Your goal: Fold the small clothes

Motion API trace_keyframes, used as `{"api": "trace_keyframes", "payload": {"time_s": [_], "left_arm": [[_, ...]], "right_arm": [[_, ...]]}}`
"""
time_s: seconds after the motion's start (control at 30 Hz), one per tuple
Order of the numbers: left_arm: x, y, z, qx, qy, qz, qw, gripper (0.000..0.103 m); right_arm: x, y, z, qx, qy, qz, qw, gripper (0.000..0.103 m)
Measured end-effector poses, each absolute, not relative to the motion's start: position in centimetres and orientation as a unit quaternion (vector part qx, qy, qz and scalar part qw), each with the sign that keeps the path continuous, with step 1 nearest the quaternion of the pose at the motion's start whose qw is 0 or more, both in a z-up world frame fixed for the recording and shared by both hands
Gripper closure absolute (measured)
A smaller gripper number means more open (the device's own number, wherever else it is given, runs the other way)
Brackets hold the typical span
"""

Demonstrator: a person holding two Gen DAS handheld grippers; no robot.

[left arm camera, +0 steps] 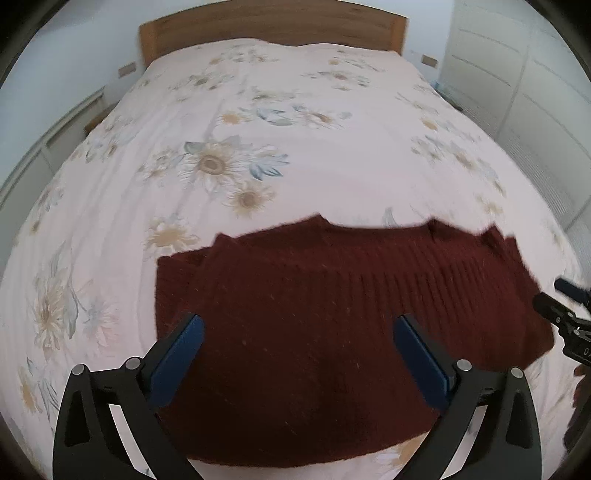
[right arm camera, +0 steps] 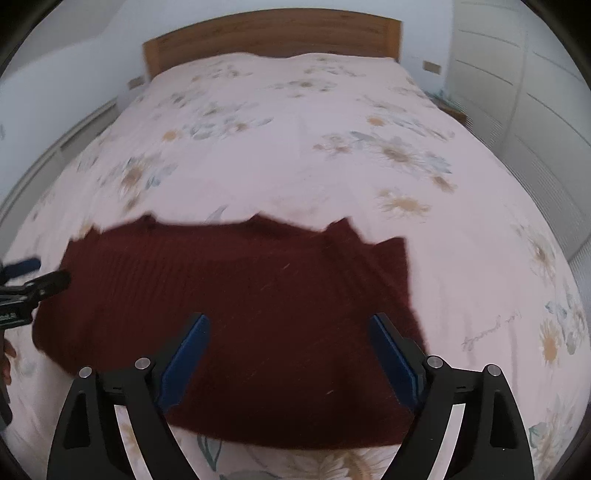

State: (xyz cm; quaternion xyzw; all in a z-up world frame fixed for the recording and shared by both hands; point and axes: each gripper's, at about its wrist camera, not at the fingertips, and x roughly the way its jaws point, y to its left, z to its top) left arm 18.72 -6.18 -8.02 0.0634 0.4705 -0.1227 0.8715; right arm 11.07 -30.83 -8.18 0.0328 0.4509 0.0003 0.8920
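A dark red ribbed knit sweater (left arm camera: 314, 314) lies flat on the floral bedspread (left arm camera: 258, 147), near the foot of the bed; it also shows in the right wrist view (right arm camera: 240, 306). My left gripper (left arm camera: 299, 328) hovers over the sweater's left half, jaws wide open, nothing between them. My right gripper (right arm camera: 290, 325) hovers over the sweater's right half, also wide open and empty. Part of the right gripper shows at the right edge of the left wrist view (left arm camera: 565, 314). The left gripper's tip shows at the left edge of the right wrist view (right arm camera: 33, 280).
The bedspread (right arm camera: 332, 147) covers a large bed with a wooden headboard (left arm camera: 273, 26) at the far end. White wardrobe doors (left arm camera: 535, 92) stand along the right side. A white radiator or cabinet (left arm camera: 44, 155) runs along the left.
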Motion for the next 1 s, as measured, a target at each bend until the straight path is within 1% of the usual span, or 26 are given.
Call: {"api": "trace_keyframes", "payload": {"time_s": [0.17, 0.27, 0.37, 0.4, 0.47, 0.5, 0.7, 1.0], "left_arm": [[17.0, -7.8, -11.6, 0.101, 0.478, -0.137, 0.862, 0.001], [16.6, -8.4, -14.2, 0.129, 0.496, -0.131, 0.849, 0.001], [16.5, -7.8, -16.1, 0.124, 0.515, -0.126, 0.838, 0.001], [16.5, -7.2, -16.3, 0.116, 0.515, -0.125, 0.84, 0.001], [16.6, -6.2, -16.3, 0.105, 0.513, -0.12, 0.844, 0.001], [16.7, -5.6, -16.3, 0.102, 0.511, -0.117, 0.845, 0.001], [17.0, -2.8, -16.8, 0.079, 0.514, -0.107, 0.848, 0.001], [16.5, -2.6, -17.3, 0.056, 0.507, -0.11, 0.853, 0.001]], "right_arm": [[10.3, -27.9, -11.5, 0.007, 0.47, 0.015, 0.882, 0.014], [10.0, -27.2, -13.4, -0.002, 0.482, 0.014, 0.876, 0.014], [9.6, -27.6, -14.7, -0.007, 0.484, 0.009, 0.875, 0.014], [9.6, -28.0, -14.9, -0.004, 0.482, 0.009, 0.876, 0.014], [9.6, -28.9, -14.9, -0.002, 0.481, 0.002, 0.876, 0.003], [9.6, -29.6, -15.0, -0.005, 0.483, -0.007, 0.876, 0.0], [9.2, -33.1, -15.2, 0.02, 0.489, -0.026, 0.872, 0.0], [9.2, -33.8, -16.2, 0.015, 0.491, -0.027, 0.87, 0.0]]}}
